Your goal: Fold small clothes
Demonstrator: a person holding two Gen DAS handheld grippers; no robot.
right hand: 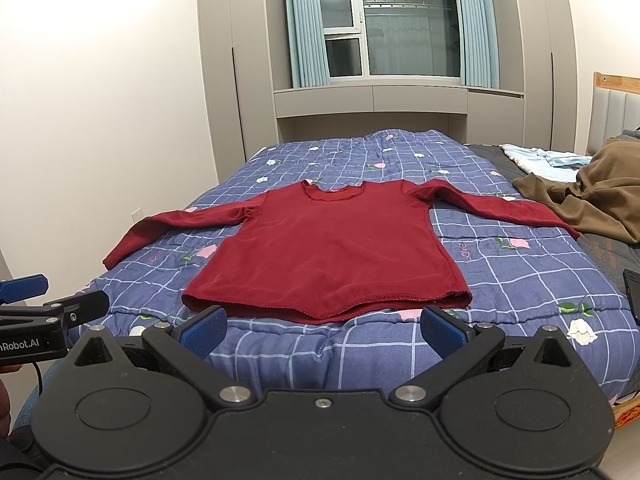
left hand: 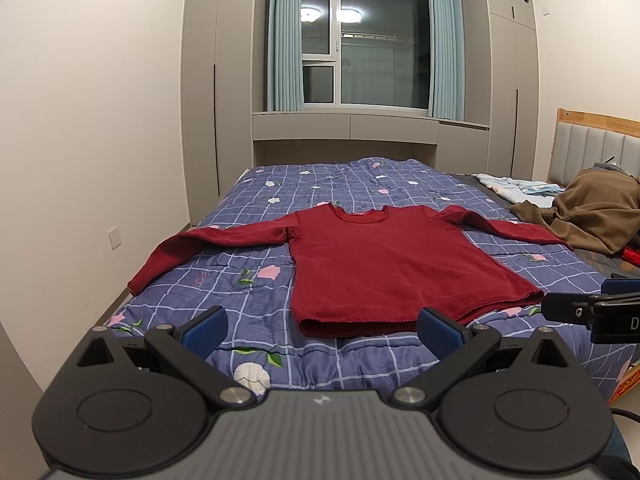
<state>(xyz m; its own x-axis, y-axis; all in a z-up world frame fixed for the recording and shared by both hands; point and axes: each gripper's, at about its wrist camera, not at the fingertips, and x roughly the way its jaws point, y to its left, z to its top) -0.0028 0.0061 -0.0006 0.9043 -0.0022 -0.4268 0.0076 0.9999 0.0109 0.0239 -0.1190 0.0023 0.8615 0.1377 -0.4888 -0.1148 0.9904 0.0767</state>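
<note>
Red sweater (right hand: 328, 248) flat on quilt (right hand: 520, 280), neckline toward window, sleeves sideways; both hand-held grippers (left hand: 320, 330) (right hand: 322, 328) spread, empty.

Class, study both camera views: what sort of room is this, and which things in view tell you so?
Most likely a home bedroom: a bed with a floral checked quilt, built-in wardrobes around a curtained window, and a red sweater spread out flat for folding.

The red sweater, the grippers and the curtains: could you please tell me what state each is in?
Red sweater: unfolded, flat, sleeves spread.
Left hand-held gripper: open, empty.
Right hand-held gripper: open, empty.
Curtains: drawn apart.
Brown garment: crumpled.
</note>
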